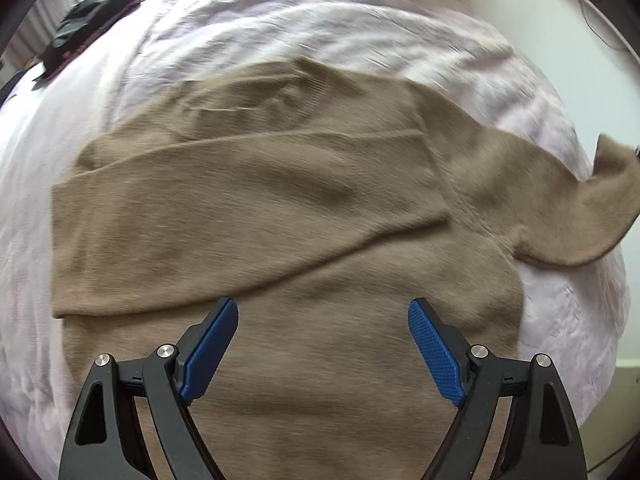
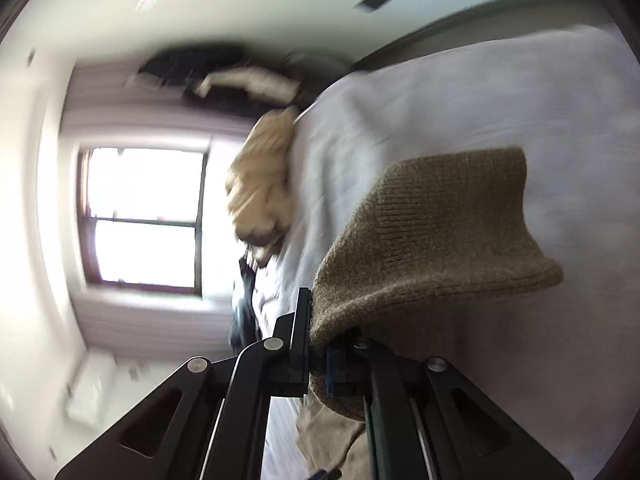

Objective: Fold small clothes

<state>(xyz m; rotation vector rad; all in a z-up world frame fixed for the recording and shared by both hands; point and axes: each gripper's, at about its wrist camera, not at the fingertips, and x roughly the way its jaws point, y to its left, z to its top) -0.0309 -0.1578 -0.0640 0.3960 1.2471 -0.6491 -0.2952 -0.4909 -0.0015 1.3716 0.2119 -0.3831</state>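
Our right tool (image 2: pixel 318 344) clamps the sweater (image 1: pixel 280 208) sleeve (image 2: pixel 436 236); our left tool (image 1: pixel 323 320) gapes empty above. Knit may slip mid-fold, bunching on the bed (image 1: pixel 240 32).

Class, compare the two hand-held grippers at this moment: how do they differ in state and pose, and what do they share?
The left hand-held gripper is open and holds nothing; the right hand-held gripper is shut on the brown sweater's cuff. The left one points down over the flat sweater body; the right one is rolled sideways with the cuff lifted. Both have black frames and blue pads.
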